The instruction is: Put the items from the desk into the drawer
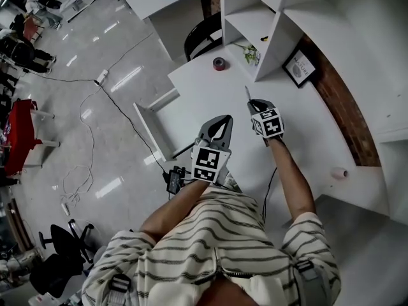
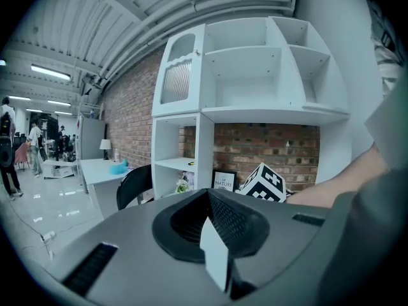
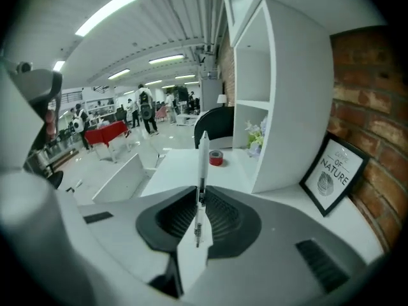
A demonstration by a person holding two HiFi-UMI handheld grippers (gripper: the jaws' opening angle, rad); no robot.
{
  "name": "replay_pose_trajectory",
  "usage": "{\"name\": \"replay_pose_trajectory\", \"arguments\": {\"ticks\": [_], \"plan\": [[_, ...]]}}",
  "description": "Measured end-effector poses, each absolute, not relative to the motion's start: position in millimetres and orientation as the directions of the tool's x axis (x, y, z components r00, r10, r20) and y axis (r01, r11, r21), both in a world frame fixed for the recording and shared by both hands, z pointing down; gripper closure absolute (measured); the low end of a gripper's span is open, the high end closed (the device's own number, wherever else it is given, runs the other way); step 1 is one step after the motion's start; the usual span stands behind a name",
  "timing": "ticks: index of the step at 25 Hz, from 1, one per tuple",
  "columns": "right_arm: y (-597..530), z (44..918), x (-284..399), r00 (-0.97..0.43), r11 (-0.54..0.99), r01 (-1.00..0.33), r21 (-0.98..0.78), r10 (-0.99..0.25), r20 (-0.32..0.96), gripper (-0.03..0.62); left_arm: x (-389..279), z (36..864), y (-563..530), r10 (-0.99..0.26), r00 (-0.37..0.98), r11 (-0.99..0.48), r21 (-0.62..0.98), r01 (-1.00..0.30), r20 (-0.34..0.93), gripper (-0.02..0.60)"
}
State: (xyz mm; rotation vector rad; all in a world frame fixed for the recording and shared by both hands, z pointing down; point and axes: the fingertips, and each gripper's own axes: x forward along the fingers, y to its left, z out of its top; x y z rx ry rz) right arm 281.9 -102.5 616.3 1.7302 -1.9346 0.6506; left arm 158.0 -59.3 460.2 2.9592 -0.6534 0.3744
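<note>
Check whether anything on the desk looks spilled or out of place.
Nothing stands out. The tape lies flat on the desk, the drawer is open, and the right gripper holds the pen cleanly.

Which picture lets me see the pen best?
The right gripper view: the pen stands big and close, pinched in the right gripper. The head view shows only its thin tip past that gripper. The left gripper view doesn't show it.
</note>
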Motion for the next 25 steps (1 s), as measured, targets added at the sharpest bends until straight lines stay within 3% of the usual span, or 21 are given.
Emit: {"name": "replay_pose_trajectory", "arguments": {"ticks": [12, 25], "plan": [[-80.4, 553.9, 273.0, 0.036, -0.129, -0.975, -0.179, -0.894, 0.446, 0.542, 154.7, 447.6, -55.2, -0.404, 0.885, -0.908, 0.020, -0.419, 0.229, 0.575], [-61.6, 497.0, 249.6, 0.104, -0.158, -0.975, -0.159, -0.947, 0.304, 0.542, 157.8, 431.4, -47.5, -0.399, 0.896, -0.913, 0.009, -0.409, 0.196, 0.575]]}}
